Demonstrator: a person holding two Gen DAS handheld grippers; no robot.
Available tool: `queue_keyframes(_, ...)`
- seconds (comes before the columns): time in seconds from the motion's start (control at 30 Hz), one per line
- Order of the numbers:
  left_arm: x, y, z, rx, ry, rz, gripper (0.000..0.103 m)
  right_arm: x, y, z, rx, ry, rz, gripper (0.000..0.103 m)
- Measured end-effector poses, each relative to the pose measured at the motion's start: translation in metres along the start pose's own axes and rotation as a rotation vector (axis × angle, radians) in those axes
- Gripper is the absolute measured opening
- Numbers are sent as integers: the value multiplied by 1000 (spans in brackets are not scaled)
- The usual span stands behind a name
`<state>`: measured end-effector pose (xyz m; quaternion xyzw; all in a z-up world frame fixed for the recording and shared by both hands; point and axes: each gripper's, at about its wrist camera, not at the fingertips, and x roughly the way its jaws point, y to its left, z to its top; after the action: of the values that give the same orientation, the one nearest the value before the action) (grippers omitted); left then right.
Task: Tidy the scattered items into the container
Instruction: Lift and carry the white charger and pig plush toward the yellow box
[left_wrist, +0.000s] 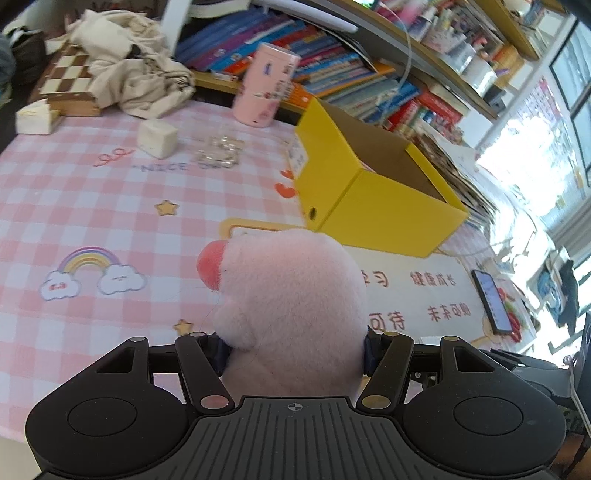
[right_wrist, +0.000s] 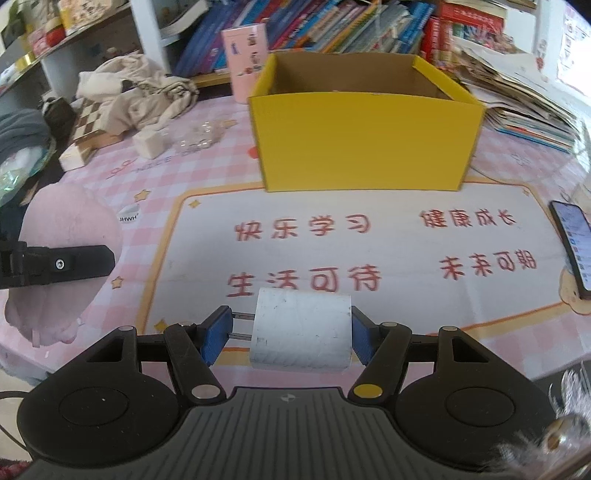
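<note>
With both loads lifted above the desk (right_wrist: 369, 236), left hand-held gripper (left_wrist: 295, 350) pinching a pink plush toy (left_wrist: 291, 306) and right hand-held gripper (right_wrist: 291, 336) clamping a white plug adapter (right_wrist: 301, 328), transport is underway; next, centre each over the open yellow box (right_wrist: 364, 144) and release.

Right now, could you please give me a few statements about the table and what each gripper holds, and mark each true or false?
1. The left gripper holds a pink plush toy. True.
2. The right gripper has empty jaws. False: they clamp a white plug adapter.
3. The yellow box is open at the top. True.
4. The phone lies inside the box. False: it lies on the table mat.
</note>
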<state>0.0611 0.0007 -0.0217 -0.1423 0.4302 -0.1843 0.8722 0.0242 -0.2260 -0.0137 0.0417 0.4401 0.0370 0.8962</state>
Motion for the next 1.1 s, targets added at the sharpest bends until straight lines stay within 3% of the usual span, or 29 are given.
queue_keyframes(0.77,44,-52,15,105,56,-70,61,3,-52,8,68,8,-59,64)
queue_keyframes(1.1,53,-87,37,188,-14,-85,61,3,-73,41,7,-55,-44,64)
